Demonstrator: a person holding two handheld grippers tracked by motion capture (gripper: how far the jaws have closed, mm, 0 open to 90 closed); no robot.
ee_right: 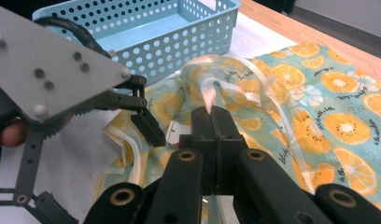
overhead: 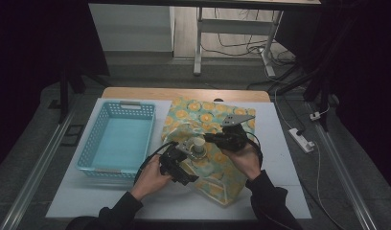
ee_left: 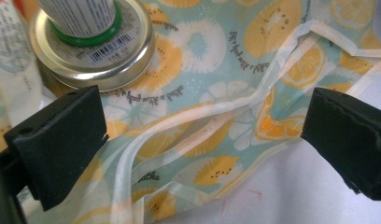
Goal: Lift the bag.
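The table point(overhead: 289, 191) is being used as the work surface, w/ a blue basket point(overhead: 118, 139) standing well off to the left of both grippers. The bag point(overhead: 217, 122), a thin clear-plastic sack printed w/ orange slices, is being spread flat just under and around both grippers; its mouth edge is being lifted by the right gripper point(ee_right: 213, 116), whose jaws are pressed together on a fold of the film. The bag is judged very light, soft and floppy, prob. slippery, so it is likely to sag and slide unless pinched at the doubled rim seam, not mid-panel.

The left gripper point(ee_left: 202, 135) is being held w/ jaws wide apart, nothing between the pads, the pale rim strip point(ee_left: 179, 135) of the bag lying between and just below them: that strip is judged the best spot for a second grip, opp. the right one, to open the mouth.

A jar point(ee_left: 93, 56) w/ a gold lid is sitting just beyond the left jaw, inside or on the bag (cannot be told), w/ a bottle point(ee_left: 79, 16) standing on the lid. Jar is judged heavy, rigid, breakable; bottle prob. tippy, so film should be pulled gently.
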